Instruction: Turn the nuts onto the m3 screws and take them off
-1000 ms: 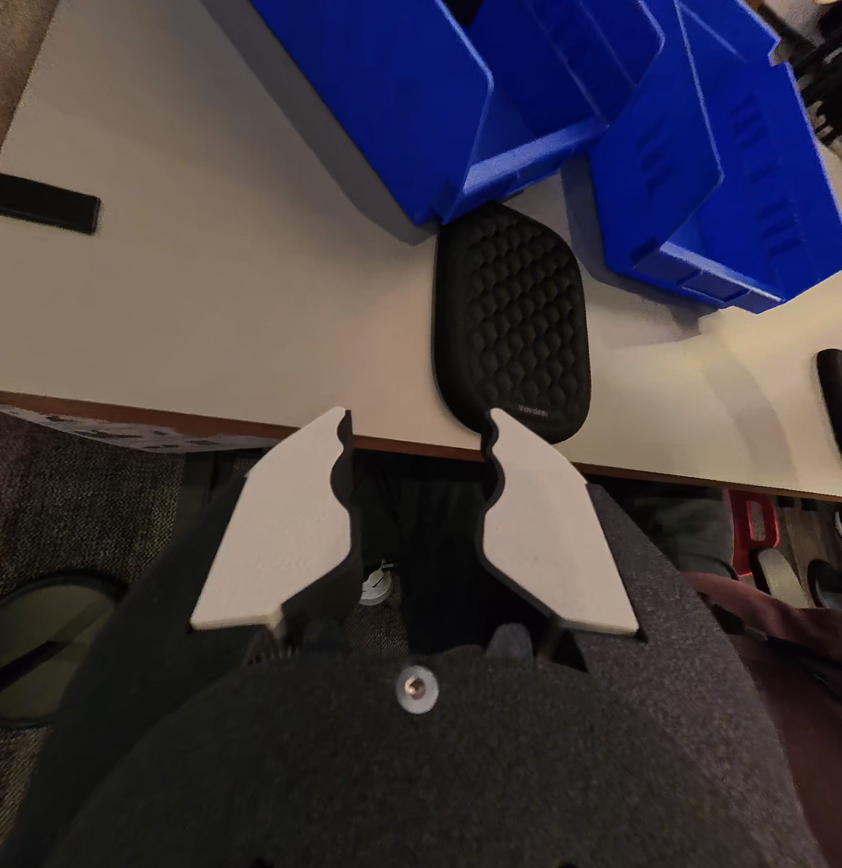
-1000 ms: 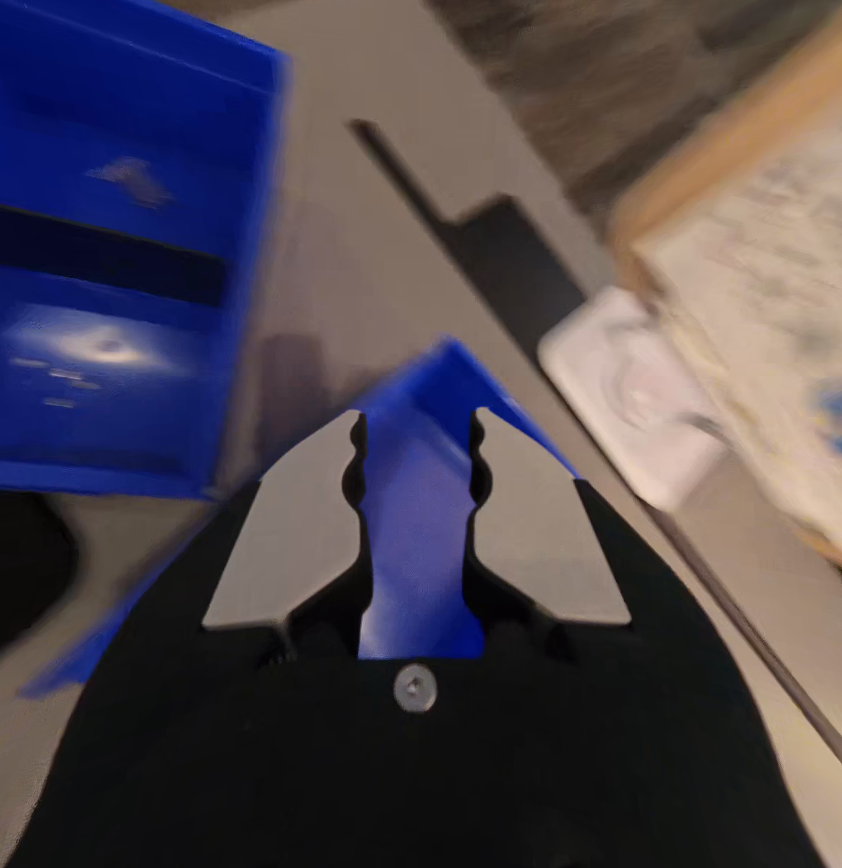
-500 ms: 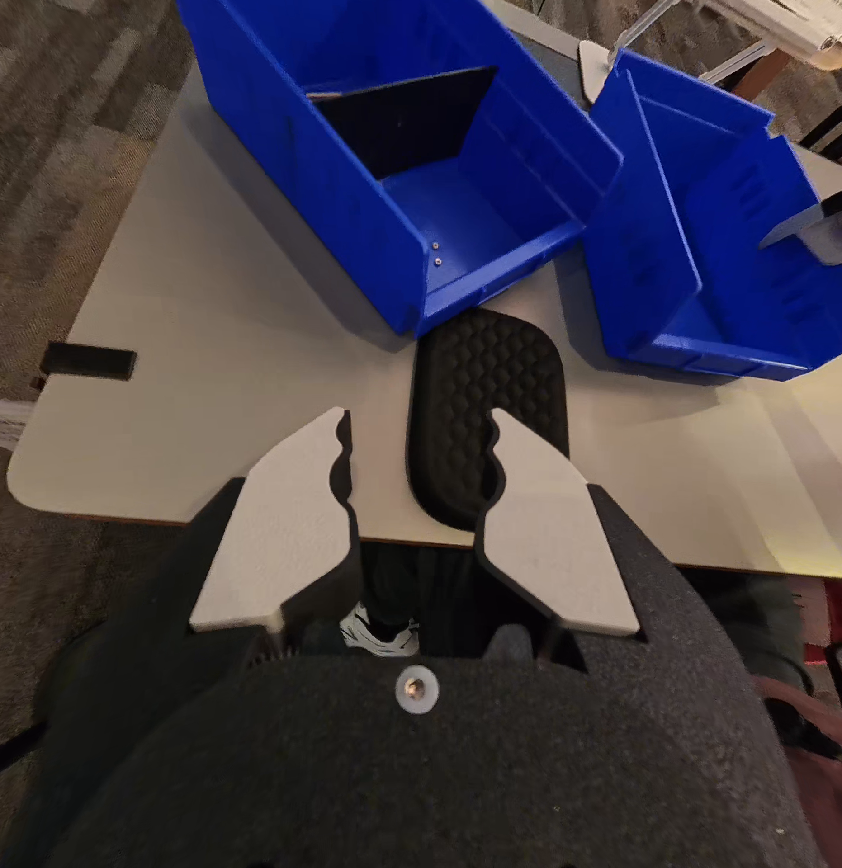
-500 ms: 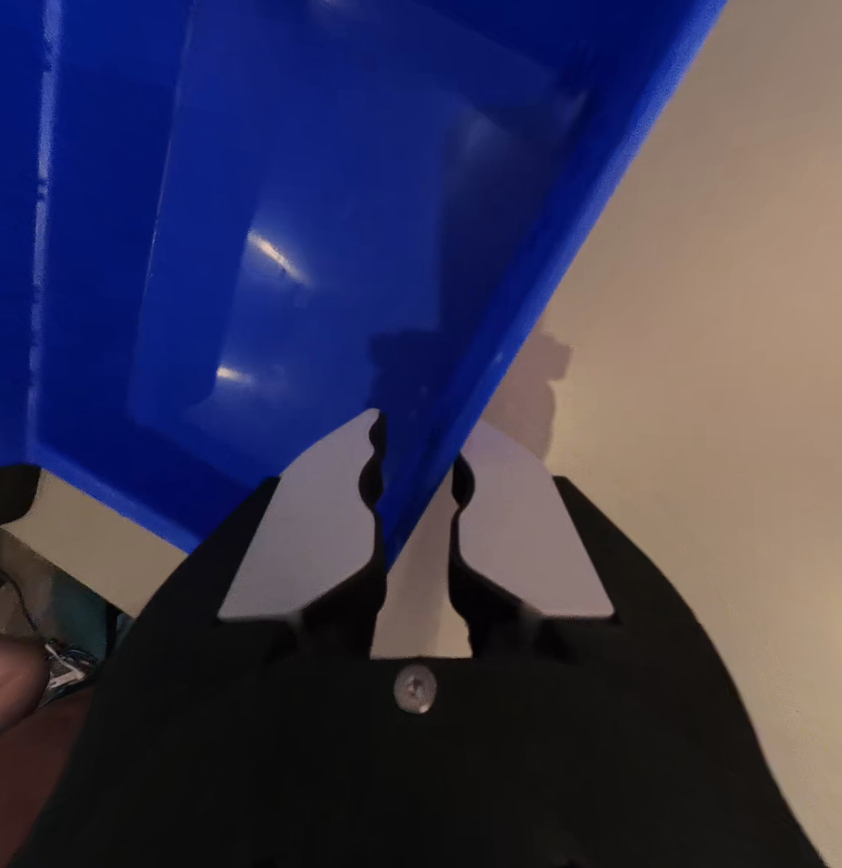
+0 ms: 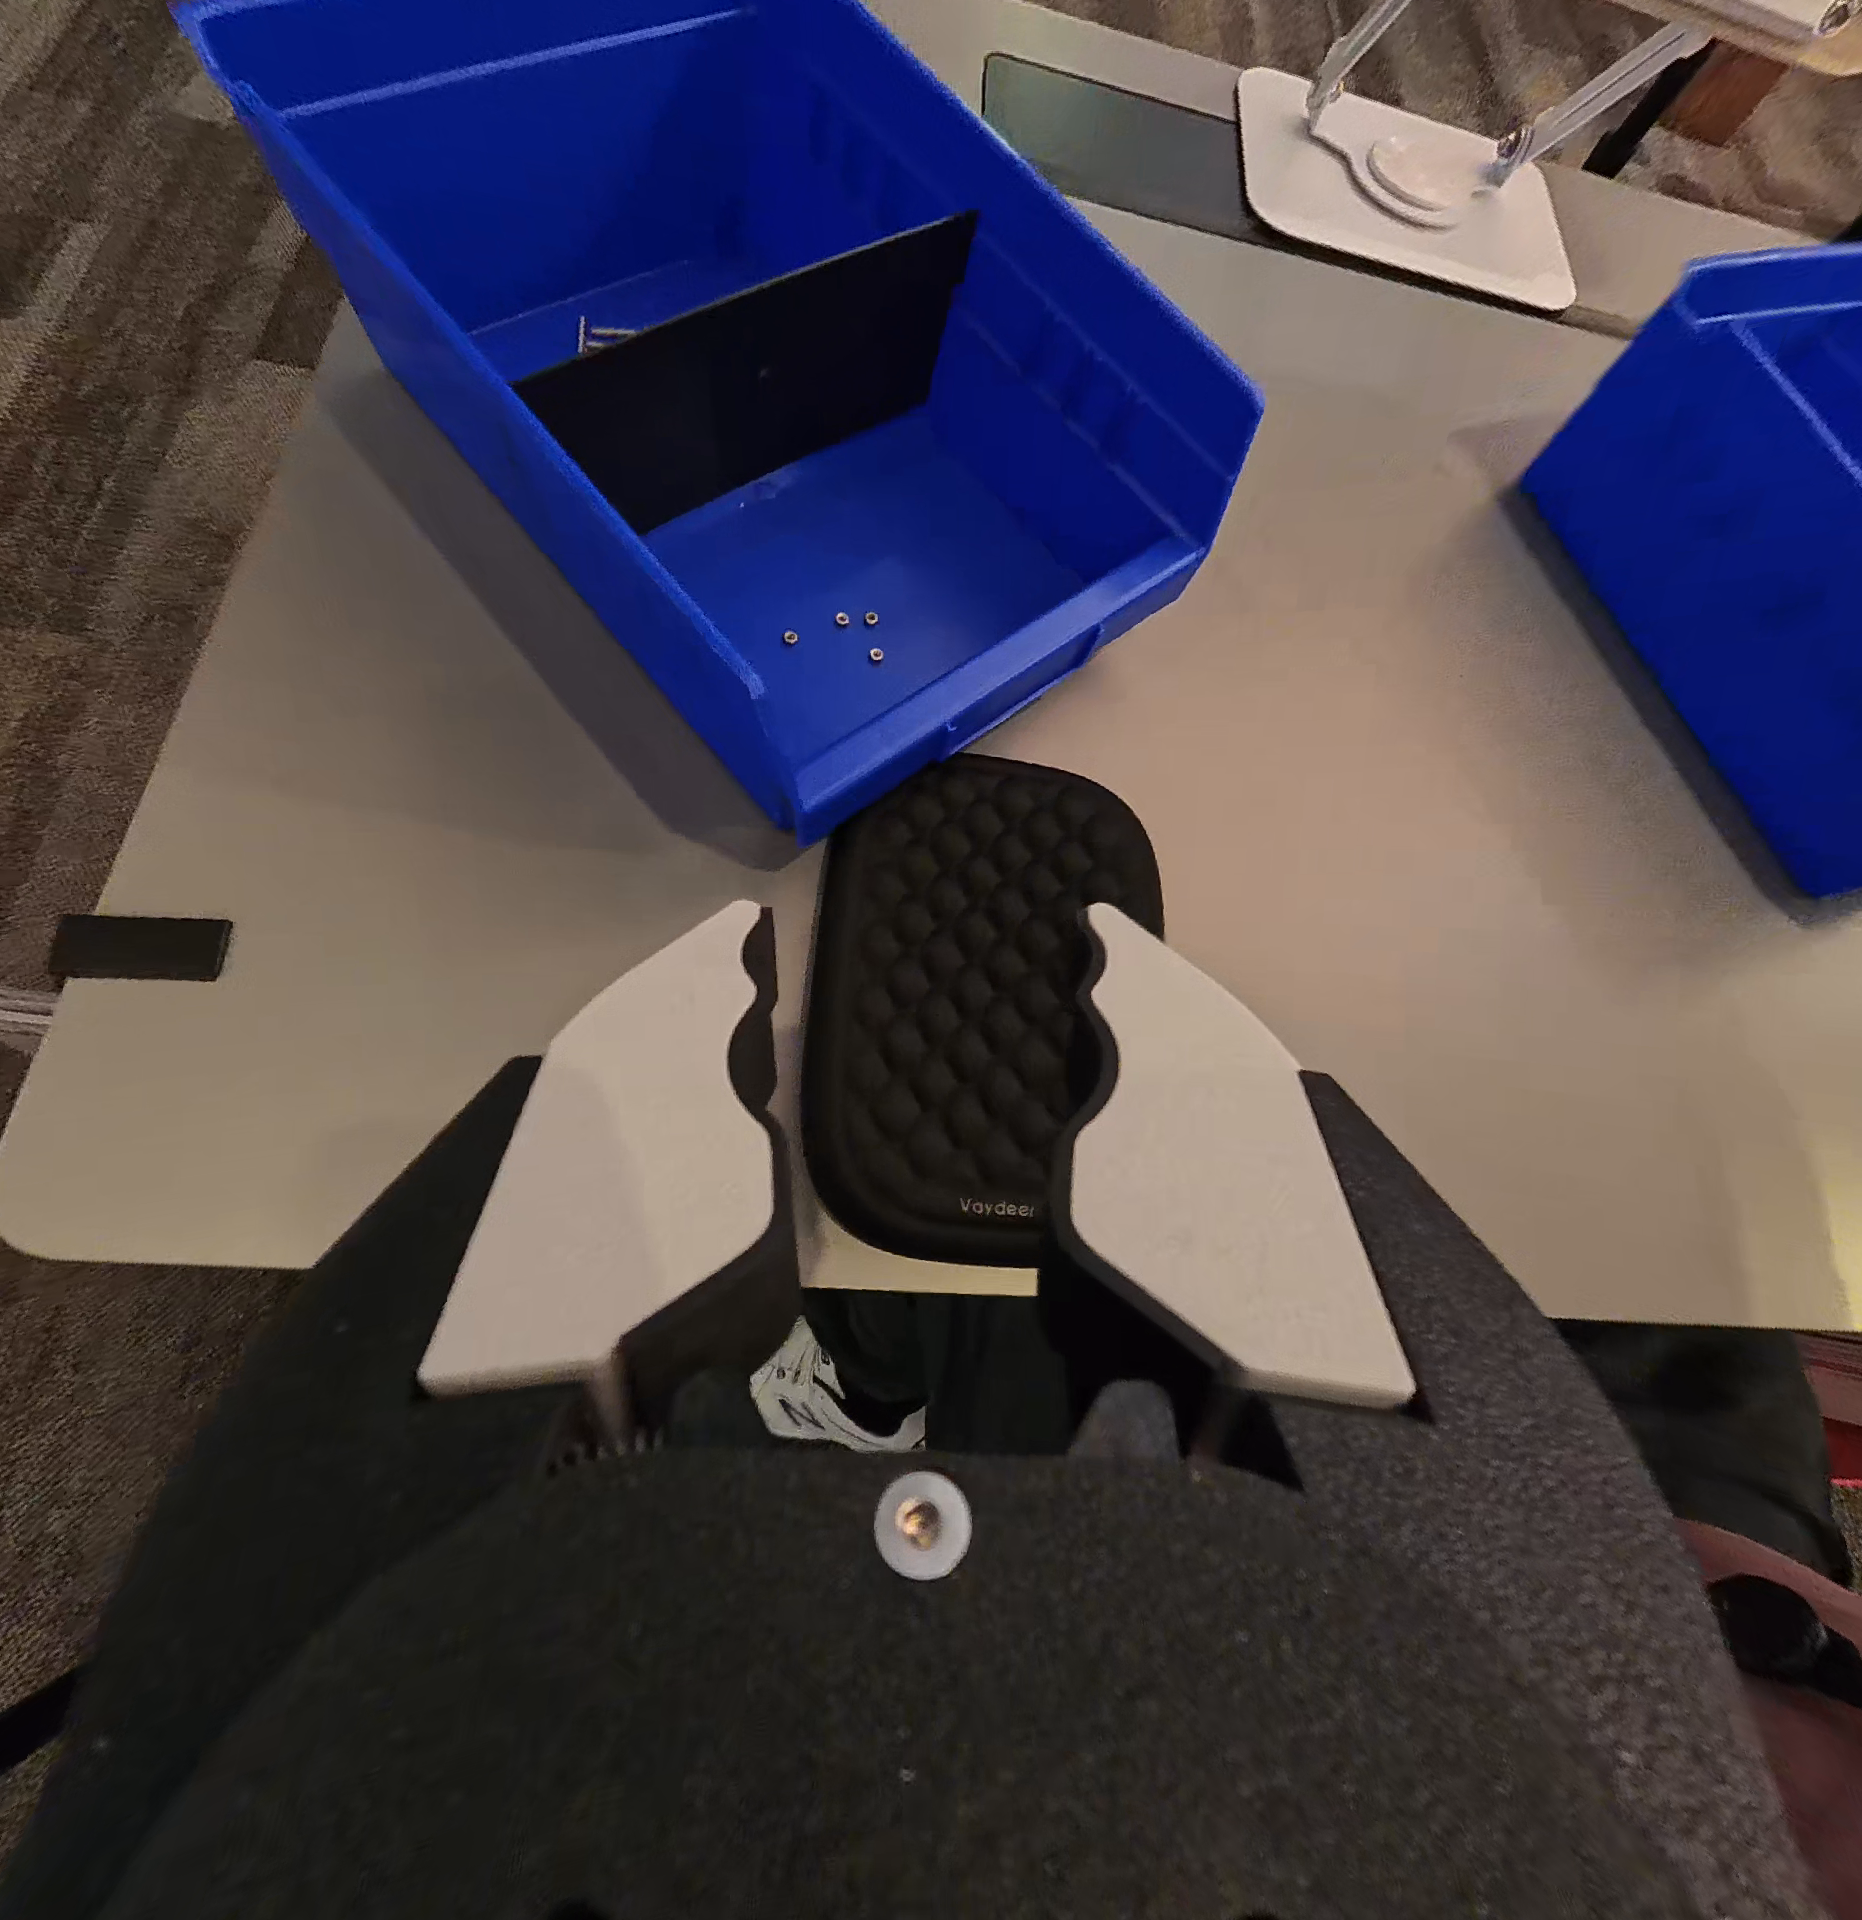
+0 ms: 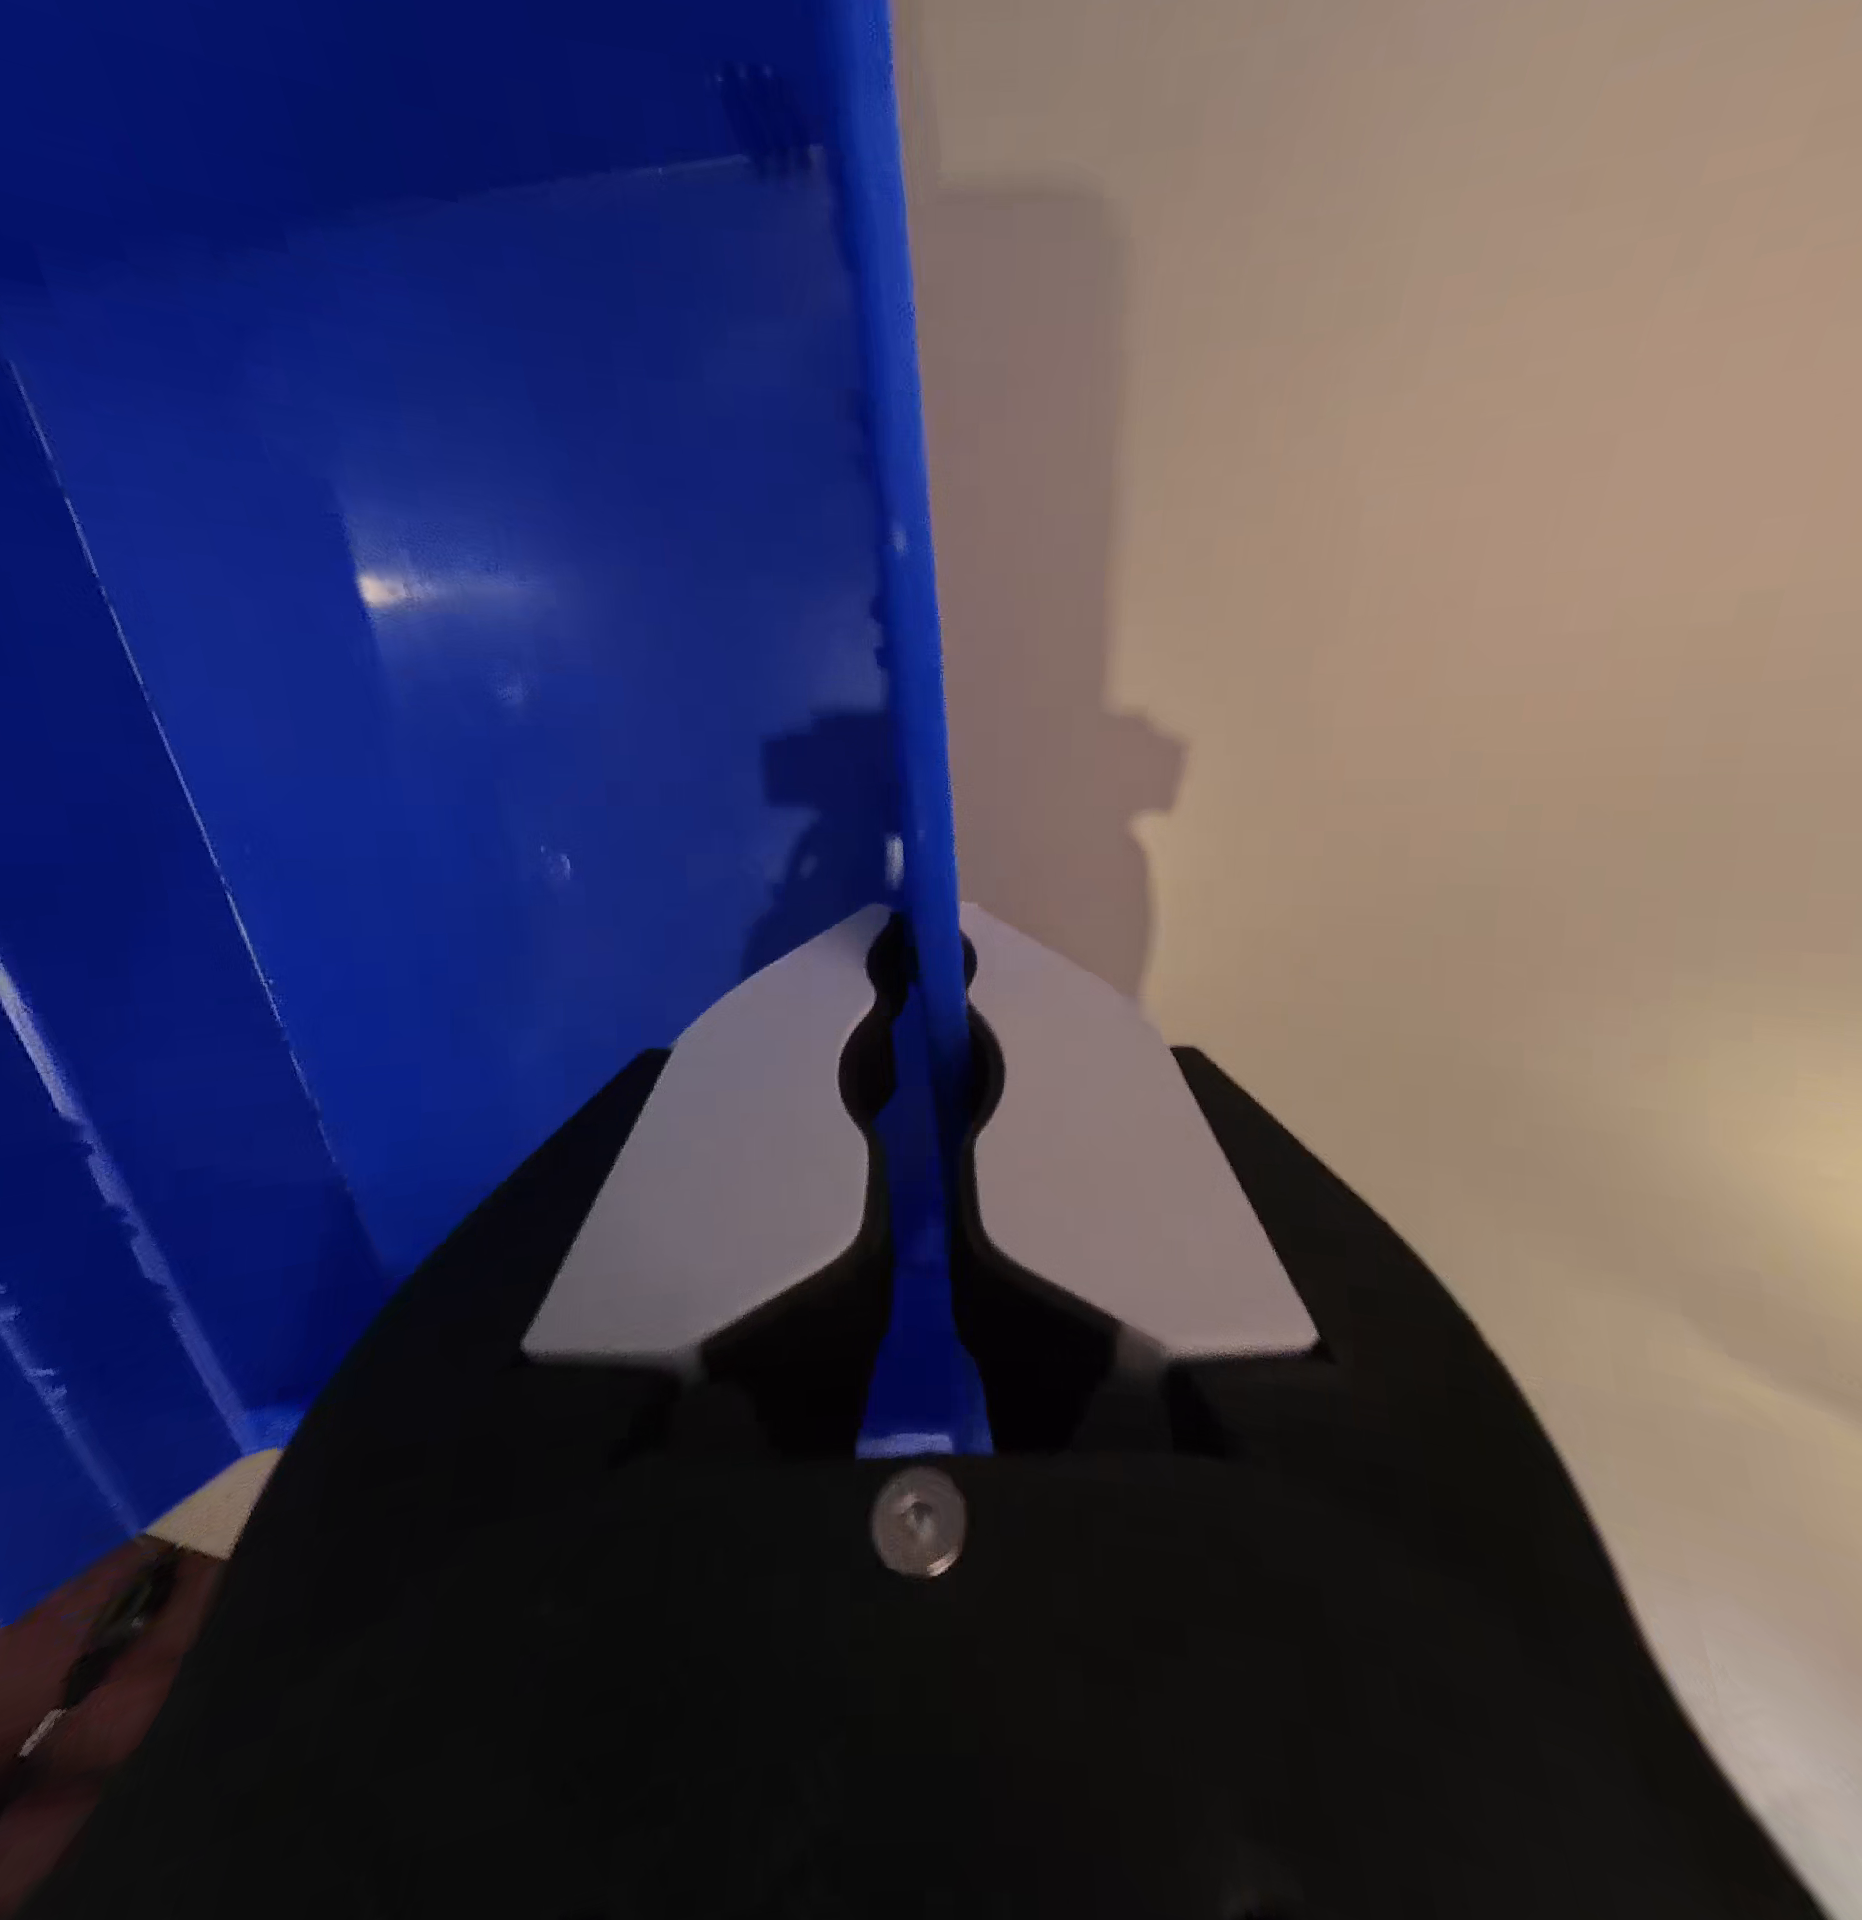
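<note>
Nothing is threaded yet, as far as I can judge; this reads as setup. My left gripper [image 5: 922, 961] hangs over the near table edge, fingers wide apart and holding nothing, with the black quilted pad [image 5: 968, 997] showing between them at frame centre. Upper middle of the left wrist view: the divided blue bin [image 5: 1114, 343] sits on the grey table [image 5: 407, 831]. Four small nuts [image 5: 839, 632] lie loose on the floor of its near compartment. Behind the black divider [image 5: 761, 364], the screws [image 5: 598, 332] lie in the far compartment; too small to count.

My right gripper [image 6: 922, 961] is clamped on the side wall of a second blue bin [image 6: 491, 623], fingers nearly together around the thin rim. That bin looks empty where I can see it.

Left to do, I judge: everything — pick a screw, pick a nut, spin on, spin off.
</note>
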`<state>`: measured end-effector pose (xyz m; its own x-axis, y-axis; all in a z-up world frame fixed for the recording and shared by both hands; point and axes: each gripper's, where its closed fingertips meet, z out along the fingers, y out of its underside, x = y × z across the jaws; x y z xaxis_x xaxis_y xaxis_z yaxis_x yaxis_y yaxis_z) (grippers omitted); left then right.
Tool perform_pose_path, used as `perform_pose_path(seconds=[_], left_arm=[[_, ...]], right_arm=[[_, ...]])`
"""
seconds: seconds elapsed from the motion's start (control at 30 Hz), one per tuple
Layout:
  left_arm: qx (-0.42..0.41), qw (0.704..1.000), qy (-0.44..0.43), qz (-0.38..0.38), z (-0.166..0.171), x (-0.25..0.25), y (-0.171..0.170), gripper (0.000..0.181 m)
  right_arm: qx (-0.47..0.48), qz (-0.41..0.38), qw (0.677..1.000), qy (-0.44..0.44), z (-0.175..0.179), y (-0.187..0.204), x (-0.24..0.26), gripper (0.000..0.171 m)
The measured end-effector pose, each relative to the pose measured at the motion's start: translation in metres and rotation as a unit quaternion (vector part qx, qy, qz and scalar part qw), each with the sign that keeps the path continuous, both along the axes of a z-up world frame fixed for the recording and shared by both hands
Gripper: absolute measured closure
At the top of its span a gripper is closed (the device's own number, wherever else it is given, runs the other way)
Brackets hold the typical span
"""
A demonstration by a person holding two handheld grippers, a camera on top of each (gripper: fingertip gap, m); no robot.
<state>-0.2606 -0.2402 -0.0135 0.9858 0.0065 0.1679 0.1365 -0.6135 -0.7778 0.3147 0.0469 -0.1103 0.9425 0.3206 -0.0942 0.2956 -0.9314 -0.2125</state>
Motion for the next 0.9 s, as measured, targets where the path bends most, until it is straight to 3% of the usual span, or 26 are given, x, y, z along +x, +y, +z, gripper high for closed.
perform_pose_path(seconds=[0.27, 0.53, 0.57, 0.7, 0.8, 0.9], left_arm=[[-0.009, 1.000, 0.002, 0.001, 0.000, 0.015, 0.017, 0.127], [0.014, 0.996, 0.062, 0.065, 0.015, -0.022, 0.049, 0.113], [0.018, 0.995, 0.062, 0.081, 0.018, -0.034, 0.056, 0.109], [0.005, 0.991, 0.041, 0.125, 0.012, -0.065, 0.084, 0.116], [0.003, 0.988, 0.050, 0.149, -0.001, -0.070, 0.100, 0.113], [-0.043, 0.987, 0.022, 0.151, -0.029, -0.066, 0.117, 0.109]], right_arm=[[0.010, -0.093, 0.996, 0.000, -0.002, -0.014, 0.123, 0.165], [0.037, -0.092, 0.995, -0.008, 0.000, -0.020, 0.142, 0.163], [0.063, -0.088, 0.994, -0.020, 0.004, -0.016, 0.144, 0.155], [0.238, -0.105, 0.966, 0.000, 0.064, 0.008, 0.136, 0.120], [0.334, -0.101, 0.936, 0.036, 0.112, 0.009, 0.117, 0.118], [0.355, -0.076, 0.931, 0.028, 0.130, 0.001, 0.103, 0.117]])
